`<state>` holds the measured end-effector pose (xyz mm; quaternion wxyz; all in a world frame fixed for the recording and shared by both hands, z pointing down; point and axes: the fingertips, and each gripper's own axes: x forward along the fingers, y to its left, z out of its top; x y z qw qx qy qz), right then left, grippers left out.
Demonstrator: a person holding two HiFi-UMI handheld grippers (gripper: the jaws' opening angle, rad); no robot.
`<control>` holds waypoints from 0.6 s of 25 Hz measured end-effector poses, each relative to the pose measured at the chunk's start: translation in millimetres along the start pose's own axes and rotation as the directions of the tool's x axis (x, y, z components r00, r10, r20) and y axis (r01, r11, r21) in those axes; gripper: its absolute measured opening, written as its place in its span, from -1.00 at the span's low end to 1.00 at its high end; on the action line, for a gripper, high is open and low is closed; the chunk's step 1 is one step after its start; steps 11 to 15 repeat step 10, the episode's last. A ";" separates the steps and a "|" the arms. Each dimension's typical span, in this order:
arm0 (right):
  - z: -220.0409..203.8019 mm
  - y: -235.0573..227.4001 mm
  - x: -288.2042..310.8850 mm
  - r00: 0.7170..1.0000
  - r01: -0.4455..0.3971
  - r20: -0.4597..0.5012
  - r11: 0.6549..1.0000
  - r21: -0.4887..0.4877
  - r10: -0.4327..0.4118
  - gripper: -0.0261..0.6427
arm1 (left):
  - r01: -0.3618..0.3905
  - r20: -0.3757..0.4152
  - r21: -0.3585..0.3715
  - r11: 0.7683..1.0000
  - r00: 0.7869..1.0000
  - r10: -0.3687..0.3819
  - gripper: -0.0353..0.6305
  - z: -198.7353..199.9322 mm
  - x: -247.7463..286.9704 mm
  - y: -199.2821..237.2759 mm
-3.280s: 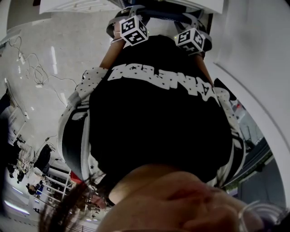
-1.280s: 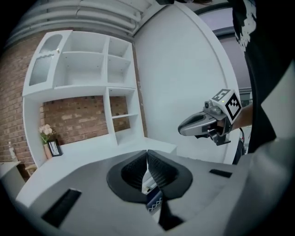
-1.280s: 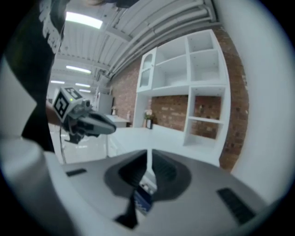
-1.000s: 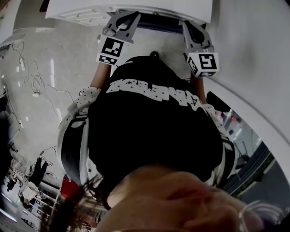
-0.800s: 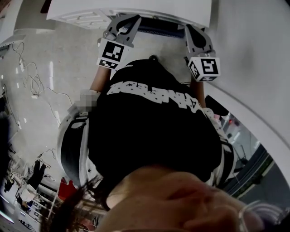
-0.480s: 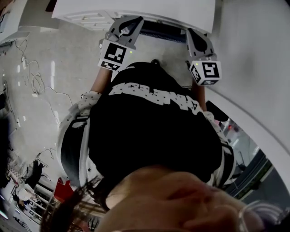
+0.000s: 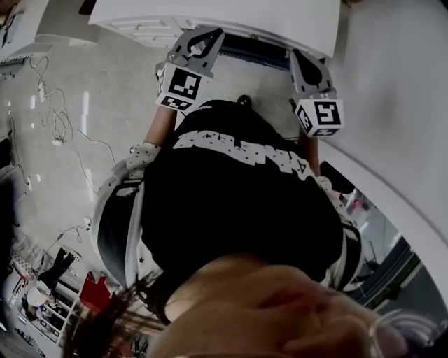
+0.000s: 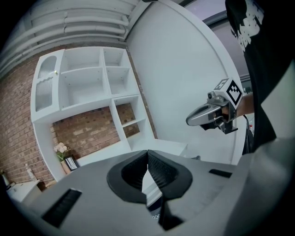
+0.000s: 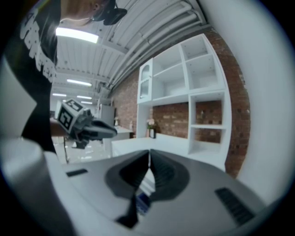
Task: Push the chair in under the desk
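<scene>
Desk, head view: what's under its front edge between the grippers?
Under the desk edge, a dark ribbed strip, probably part of the chair, shows between the left gripper and right gripper. The desktop and the person's black shirt cover the rest.

white shelf unit (image 8: 85, 87) | brick wall (image 8: 18, 129) | flowers (image 8: 60, 148) | floor cables (image 7: 59, 119)

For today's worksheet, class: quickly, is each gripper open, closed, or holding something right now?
Left gripper: closed, nothing between its jaws.
Right gripper: closed, nothing between its jaws.
</scene>
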<state>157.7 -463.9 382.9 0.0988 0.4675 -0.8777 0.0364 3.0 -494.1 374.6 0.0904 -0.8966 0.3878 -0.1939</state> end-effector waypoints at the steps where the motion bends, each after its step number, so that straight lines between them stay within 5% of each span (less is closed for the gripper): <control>1: 0.4 1.3 1.1 1.000 -0.002 0.001 1.000 0.001 0.002 -0.83 | -0.003 0.000 0.000 1.000 1.000 0.003 -0.78 0.4 -1.0 1.2; 15: -0.1 -1.0 -3.6 1.000 0.002 -0.001 1.000 -0.006 -0.002 -0.83 | 0.005 -0.010 -0.009 1.000 1.000 -0.005 -0.78 0.0 0.4 -4.2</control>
